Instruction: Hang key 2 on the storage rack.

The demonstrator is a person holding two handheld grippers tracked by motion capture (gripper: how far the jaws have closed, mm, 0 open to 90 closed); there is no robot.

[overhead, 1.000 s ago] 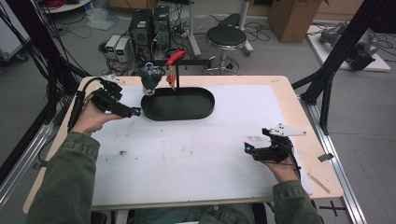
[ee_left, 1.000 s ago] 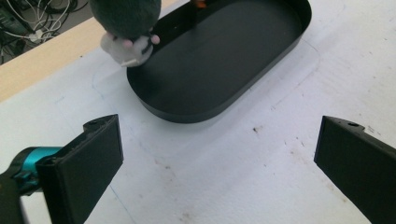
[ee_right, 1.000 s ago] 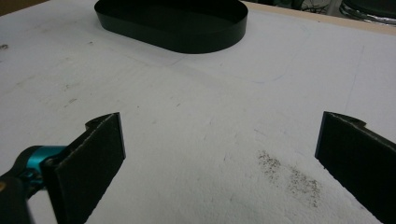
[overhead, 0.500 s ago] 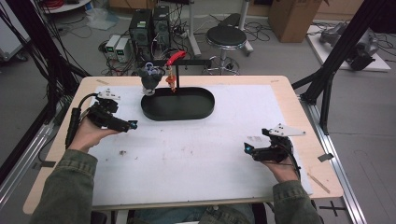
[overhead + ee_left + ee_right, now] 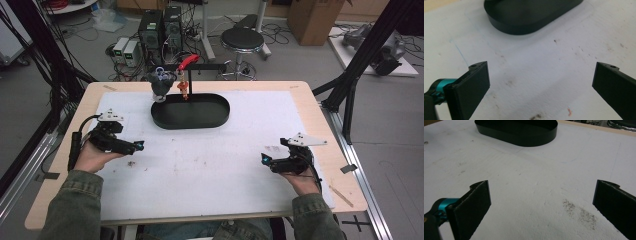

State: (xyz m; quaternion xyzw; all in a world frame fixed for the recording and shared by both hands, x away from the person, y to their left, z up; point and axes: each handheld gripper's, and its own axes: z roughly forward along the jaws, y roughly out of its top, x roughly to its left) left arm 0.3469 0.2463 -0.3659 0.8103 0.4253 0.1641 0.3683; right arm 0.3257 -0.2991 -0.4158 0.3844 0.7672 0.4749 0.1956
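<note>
Black tray (image 5: pixel 190 111) cut off in gripper views (top edge), both grippers' fingers apart, empty.

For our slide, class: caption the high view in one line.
Both open grippers, left gripper and right gripper, rest apart on the white mat before a black oval tray.

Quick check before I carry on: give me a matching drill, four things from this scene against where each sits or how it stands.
Things:
1. tray
2. left tool
3. right tool
4. stool

Places or states:
A. on the floor beyond the table
B. open, low over the white mat near the table's left edge
C. on the mat at the far middle of the table
D. open, low over the mat near the table's right edge

Pairs: 1-C, 2-B, 3-D, 4-A
</note>
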